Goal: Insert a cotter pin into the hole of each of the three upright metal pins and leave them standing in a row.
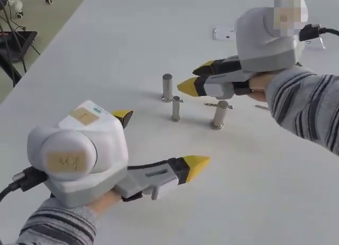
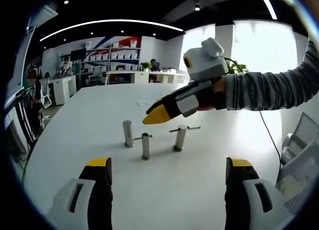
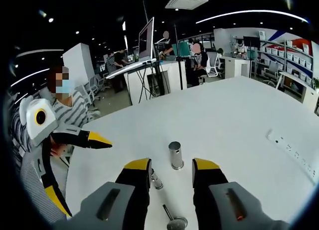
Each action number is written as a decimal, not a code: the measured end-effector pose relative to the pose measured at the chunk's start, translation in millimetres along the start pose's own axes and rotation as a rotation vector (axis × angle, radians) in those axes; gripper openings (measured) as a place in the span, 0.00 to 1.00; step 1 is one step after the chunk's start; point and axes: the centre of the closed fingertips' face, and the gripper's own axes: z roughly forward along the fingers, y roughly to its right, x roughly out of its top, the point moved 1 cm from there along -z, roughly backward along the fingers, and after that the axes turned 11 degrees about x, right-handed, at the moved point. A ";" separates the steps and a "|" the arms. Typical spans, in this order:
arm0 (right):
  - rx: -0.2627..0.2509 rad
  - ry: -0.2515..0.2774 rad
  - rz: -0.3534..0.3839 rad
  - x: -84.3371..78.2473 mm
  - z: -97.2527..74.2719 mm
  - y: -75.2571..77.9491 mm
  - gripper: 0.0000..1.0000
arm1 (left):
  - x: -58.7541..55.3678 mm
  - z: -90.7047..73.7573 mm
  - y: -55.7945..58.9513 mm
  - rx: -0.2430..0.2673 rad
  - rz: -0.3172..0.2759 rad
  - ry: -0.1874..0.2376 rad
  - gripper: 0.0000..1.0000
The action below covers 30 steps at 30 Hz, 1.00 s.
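Nothing reads clearly: tan labels (image 1: 71, 163) on the left tongs (image 1: 159, 138) bear blurred marks.

Three pins stand upright on the counter (image 1: 106, 49) in a short row. The left pin (image 1: 167, 87) is farthest back. The middle pin (image 1: 176, 108) is just beside it and a little nearer, and the right pin (image 1: 220, 114) stands apart to the right. One cotter pin (image 1: 177, 100) sits across the top of the middle pin, and a second cotter pin (image 1: 216, 104) across the top of the right pin. The right claw (image 1: 196, 78) hangs behind and above the row. The left claw (image 1: 159, 139) is before the row, nearer to the person. A power strip (image 1: 222, 34) lies on the counter, far behind the right claw.
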 end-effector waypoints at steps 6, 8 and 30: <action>-0.013 0.000 0.020 1.1 17.5 5.3 0.27 | -0.9 -0.5 -1.6 0.005 0.003 0.000 0.93; -0.018 -0.005 0.030 0.3 22.7 7.5 0.27 | -0.3 -0.3 -1.7 0.003 -0.004 0.002 0.93; -0.042 -0.042 0.052 -6.2 55.2 18.5 0.11 | -7.9 -1.7 -2.5 -0.011 -0.022 -0.016 0.89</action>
